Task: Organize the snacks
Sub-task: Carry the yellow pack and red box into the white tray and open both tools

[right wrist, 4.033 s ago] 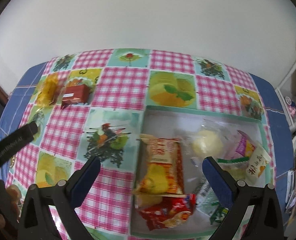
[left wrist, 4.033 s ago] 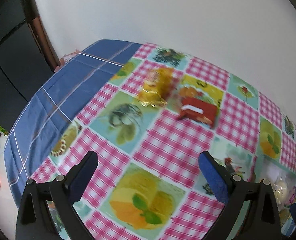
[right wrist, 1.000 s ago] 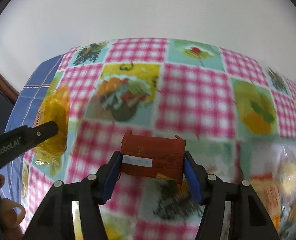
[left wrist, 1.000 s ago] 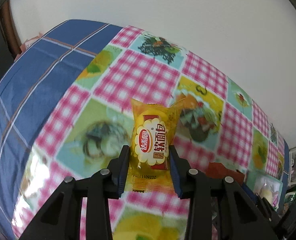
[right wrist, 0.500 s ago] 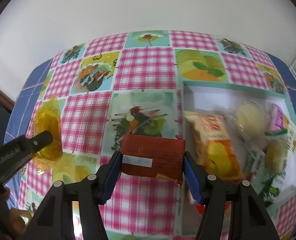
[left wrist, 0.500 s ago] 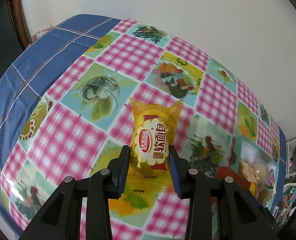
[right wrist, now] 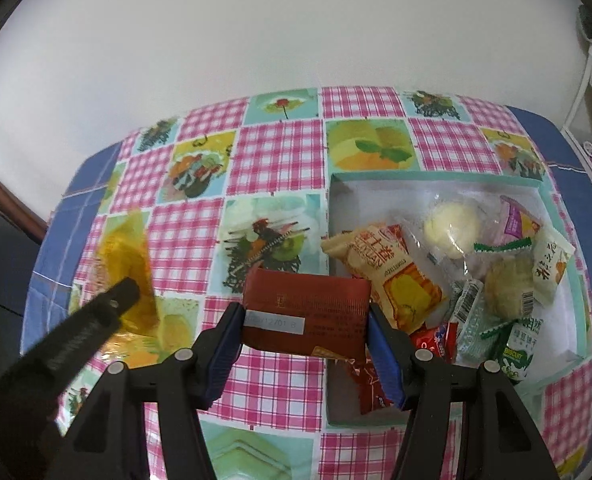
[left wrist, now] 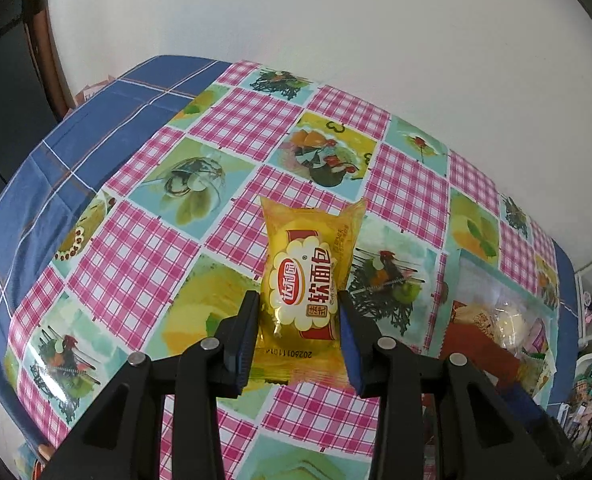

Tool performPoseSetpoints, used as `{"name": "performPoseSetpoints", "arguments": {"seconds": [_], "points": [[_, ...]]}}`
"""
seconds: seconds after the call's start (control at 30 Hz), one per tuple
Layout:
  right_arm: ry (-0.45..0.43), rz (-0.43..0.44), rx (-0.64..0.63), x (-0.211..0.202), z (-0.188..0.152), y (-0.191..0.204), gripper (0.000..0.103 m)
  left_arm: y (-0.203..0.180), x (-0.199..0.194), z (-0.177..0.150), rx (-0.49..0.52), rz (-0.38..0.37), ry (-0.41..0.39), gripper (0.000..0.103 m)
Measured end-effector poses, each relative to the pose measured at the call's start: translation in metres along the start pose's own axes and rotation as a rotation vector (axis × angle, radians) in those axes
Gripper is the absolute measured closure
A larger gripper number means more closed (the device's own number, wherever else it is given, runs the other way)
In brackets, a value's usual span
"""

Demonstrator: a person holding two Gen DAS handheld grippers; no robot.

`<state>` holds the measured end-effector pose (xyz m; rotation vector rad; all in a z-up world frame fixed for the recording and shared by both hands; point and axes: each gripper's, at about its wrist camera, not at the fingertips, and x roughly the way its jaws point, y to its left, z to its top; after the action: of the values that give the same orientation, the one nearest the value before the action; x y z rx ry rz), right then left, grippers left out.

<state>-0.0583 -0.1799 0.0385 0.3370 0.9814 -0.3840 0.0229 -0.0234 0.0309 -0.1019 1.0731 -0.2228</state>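
Both wrist views are read left to right.

Left gripper (left wrist: 299,330): a yellow bread packet (left wrist: 310,280) is pinched between the jaws, which are closed down to the packet's width and press its two long sides. The packet's long axis runs forward along the fingers, its far end pointing away from the camera. It is carried above the checked tabletop (left wrist: 136,248), clear of the surface as far as can be judged. In the right wrist view the same packet shows as a blurred yellow shape at the far left, well apart from the tray.

Right gripper (right wrist: 305,332): a dark red packet (right wrist: 306,312) is gripped across its short ends, the jaws closed only to the packet's length, so they stand fairly wide. Its long axis lies crosswise to the fingers. The packet hangs just beside the left wall of the white tray (right wrist: 338,188), at its near-left corner.

Tray contents: an orange snack packet (right wrist: 392,276), a pale round bun in clear wrap (right wrist: 452,226), and several small green-and-white sachets (right wrist: 516,344) are seen, crowded toward the middle and right.

Judgement: the tray lies to the right of both packets. The right gripper is much nearer, so the red packet would be expected in first. Open floor is visible along the tray's left and near edges; a short rightward move would suffice.
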Motion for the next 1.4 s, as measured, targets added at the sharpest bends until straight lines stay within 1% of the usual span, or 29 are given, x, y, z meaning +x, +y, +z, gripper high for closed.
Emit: {"name": "performPoseSetpoints", "arguments": {"seconds": [0.17, 0.47, 0.7, 0.87, 1.0, 1.13, 1.23, 1.4], "points": [[-0.011, 0.000, -0.007, -0.006, 0.003, -0.006, 0.039, -0.016, -0.007, -0.001, 0.039, -0.016, -0.016, 0.064], [-0.039, -0.071, 0.042, -0.016, 0.010, -0.044, 0.039, -0.048, -0.015, -0.011, 0.118, -0.049, -0.027, 0.064], [-0.037, -0.116, 0.126, -0.016, 0.014, -0.087, 0.039, -0.077, -0.019, -0.019, 0.185, -0.097, -0.028, 0.064], [-0.028, -0.130, 0.210, -0.016, 0.013, -0.124, 0.039, -0.106, -0.024, -0.029, 0.262, -0.143, -0.034, 0.064], [-0.023, -0.187, 0.258, -0.017, 0.011, -0.153, 0.039, -0.134, -0.027, -0.039, 0.333, -0.189, -0.035, 0.064], [-0.025, -0.190, 0.294, -0.017, 0.009, -0.178, 0.039, -0.155, -0.026, -0.050, 0.385, -0.222, -0.020, 0.064], [-0.031, -0.205, 0.325, -0.016, 0.007, -0.193, 0.039, -0.169, -0.023, -0.059, 0.425, -0.228, -0.009, 0.064], [-0.050, -0.215, 0.377, -0.016, 0.003, -0.212, 0.039, -0.187, -0.017, -0.071, 0.490, -0.215, -0.013, 0.064]]}}
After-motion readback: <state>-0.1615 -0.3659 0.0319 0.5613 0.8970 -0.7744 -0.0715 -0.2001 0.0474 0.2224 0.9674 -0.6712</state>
